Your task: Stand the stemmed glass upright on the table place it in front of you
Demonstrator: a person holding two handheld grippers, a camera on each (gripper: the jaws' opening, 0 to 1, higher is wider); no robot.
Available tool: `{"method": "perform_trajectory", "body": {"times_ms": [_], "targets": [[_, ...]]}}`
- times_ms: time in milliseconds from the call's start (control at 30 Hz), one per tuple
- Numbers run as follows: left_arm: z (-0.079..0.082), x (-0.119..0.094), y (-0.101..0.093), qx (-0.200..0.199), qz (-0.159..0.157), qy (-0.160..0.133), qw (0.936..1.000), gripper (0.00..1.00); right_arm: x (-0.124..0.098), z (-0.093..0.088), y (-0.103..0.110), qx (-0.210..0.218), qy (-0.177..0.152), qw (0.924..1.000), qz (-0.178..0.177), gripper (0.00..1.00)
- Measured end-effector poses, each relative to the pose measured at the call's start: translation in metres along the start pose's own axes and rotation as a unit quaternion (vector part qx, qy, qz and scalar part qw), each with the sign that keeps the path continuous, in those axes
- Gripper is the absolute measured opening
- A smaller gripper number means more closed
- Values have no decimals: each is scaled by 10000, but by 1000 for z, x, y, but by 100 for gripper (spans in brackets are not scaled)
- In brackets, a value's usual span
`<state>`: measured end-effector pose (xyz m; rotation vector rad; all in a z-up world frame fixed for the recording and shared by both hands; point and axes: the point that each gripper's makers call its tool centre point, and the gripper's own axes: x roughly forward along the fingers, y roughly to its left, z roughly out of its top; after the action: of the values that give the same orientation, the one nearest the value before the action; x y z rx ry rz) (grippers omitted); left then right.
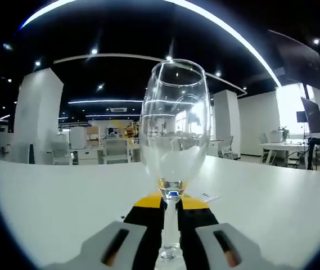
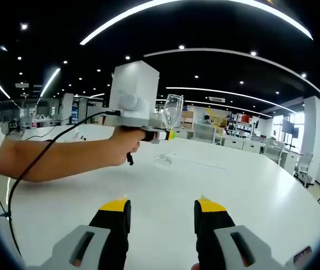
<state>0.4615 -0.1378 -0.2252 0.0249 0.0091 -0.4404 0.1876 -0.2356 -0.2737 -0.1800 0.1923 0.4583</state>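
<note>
The left gripper [image 1: 171, 233] has its jaws clamped on the thin stem of the upright stemmed glass [image 1: 174, 126], its foot at the white table [image 1: 47, 197], light, slippery and fragile, best held low, while the right gripper [image 2: 162, 222] waits with jaws apart.

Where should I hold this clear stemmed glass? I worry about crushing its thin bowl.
Grip the clear stemmed glass by its thin stem, just under the bowl, coming in level from the side. It stands upright and the stem is narrow enough to fit between the jaws, while the wide bowl is not. The left tool is closed on the stem this way; the right tool is open.
</note>
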Motion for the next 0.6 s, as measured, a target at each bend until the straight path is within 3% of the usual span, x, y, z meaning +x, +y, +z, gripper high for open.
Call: {"method": "perform_trajectory", "body": {"times_ms": [600], "targets": [[-10,11,8,-52,128,110,9998,10,0,-1,-1,-2,27,10000,3,48]]}}
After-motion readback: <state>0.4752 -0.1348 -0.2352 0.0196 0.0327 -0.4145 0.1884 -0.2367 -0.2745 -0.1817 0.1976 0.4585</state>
